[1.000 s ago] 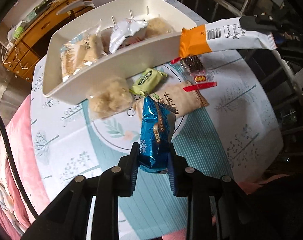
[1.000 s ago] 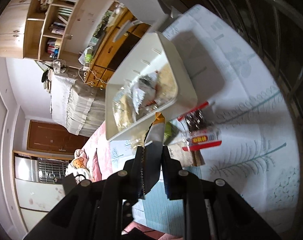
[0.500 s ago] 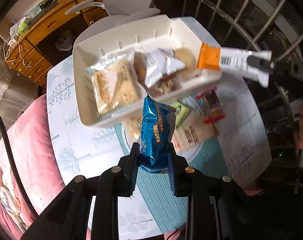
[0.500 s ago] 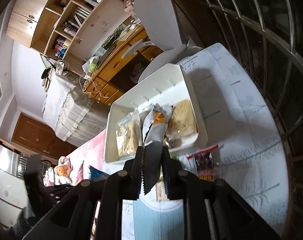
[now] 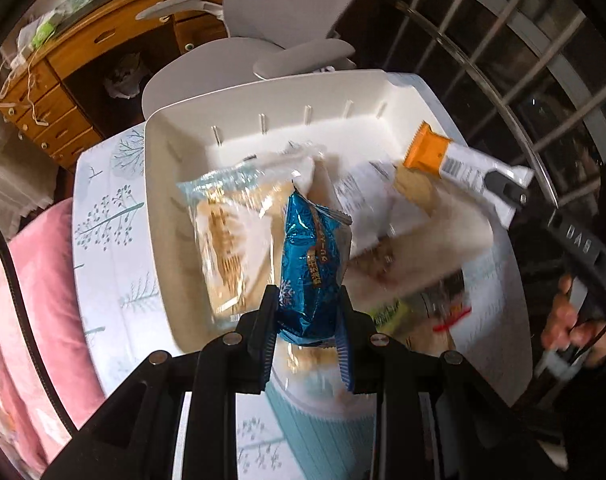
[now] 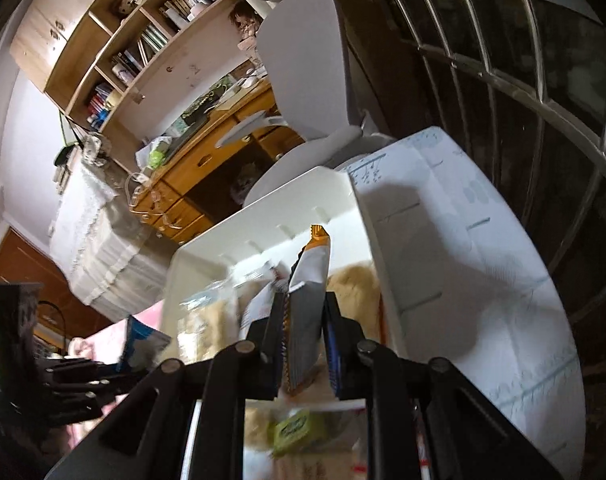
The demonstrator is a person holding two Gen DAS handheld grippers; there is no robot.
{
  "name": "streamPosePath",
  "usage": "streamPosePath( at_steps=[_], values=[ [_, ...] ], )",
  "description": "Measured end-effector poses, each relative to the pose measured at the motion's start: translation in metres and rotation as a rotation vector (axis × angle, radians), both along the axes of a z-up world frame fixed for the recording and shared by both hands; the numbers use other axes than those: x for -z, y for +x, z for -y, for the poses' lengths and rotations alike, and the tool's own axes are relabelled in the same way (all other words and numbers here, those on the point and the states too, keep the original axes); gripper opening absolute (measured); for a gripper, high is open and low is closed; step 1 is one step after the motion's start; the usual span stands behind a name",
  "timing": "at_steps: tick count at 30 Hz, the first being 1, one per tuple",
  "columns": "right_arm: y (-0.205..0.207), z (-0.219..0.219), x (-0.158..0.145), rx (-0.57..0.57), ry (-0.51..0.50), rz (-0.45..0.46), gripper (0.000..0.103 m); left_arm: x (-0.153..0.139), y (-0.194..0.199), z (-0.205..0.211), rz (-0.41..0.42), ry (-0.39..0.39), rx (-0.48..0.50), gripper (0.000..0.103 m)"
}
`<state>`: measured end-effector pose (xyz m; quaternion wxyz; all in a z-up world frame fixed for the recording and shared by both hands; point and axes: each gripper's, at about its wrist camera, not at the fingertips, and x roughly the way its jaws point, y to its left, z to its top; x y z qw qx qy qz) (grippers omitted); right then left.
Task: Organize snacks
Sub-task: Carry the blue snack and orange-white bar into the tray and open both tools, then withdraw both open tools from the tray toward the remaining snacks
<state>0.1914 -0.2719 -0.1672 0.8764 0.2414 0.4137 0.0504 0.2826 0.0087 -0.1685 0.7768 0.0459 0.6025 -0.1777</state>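
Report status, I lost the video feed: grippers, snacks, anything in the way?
Left gripper shut on blue snack packet. Right gripper shut on orange-and-white bar. Both over white bin, which already holds packets. Nothing blocking.

A glossy blue foil snack packet (image 5: 313,264) carries a brown band with gold lettering and a white snowflake. The long white wrapper with an orange end (image 5: 459,162) bears a black barcode. The rectangular plastic bin (image 5: 263,104) is plain cream-white. The tablecloth (image 5: 107,208) is white with teal tree sprigs and a ribbed teal band. A small yellow-green sachet (image 6: 297,430) shows dark print. The cushion (image 5: 35,280) is pink
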Motion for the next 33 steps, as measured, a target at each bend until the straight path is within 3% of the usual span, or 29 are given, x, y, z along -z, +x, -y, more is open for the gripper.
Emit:
streamPosePath(
  at_steps=[6, 8, 9, 10, 18, 33],
  values=[
    [0.017, -0.011, 0.016, 0.000, -0.095, -0.001, 0.017, 0.025, 0.026, -0.009, 0.021, -0.074, -0.058, 0.025],
    [0.019, -0.014, 0.018, -0.011, -0.105, -0.010, 0.019, 0.032, 0.033, -0.012, 0.015, -0.081, -0.099, 0.041],
    [0.019, -0.015, 0.020, -0.008, -0.113, -0.021, 0.019, 0.034, 0.036, -0.014, 0.007, -0.081, -0.117, 0.061],
    [0.020, -0.015, 0.021, -0.006, -0.116, -0.038, 0.021, 0.037, 0.039, -0.016, -0.007, -0.083, -0.144, 0.073],
    [0.010, -0.008, 0.020, 0.013, -0.067, -0.070, 0.039, 0.036, 0.032, -0.017, -0.047, -0.061, -0.156, 0.074],
    [-0.048, 0.003, -0.016, 0.030, -0.045, -0.046, 0.054, -0.017, -0.026, -0.019, 0.024, -0.066, -0.155, 0.075]
  ],
)
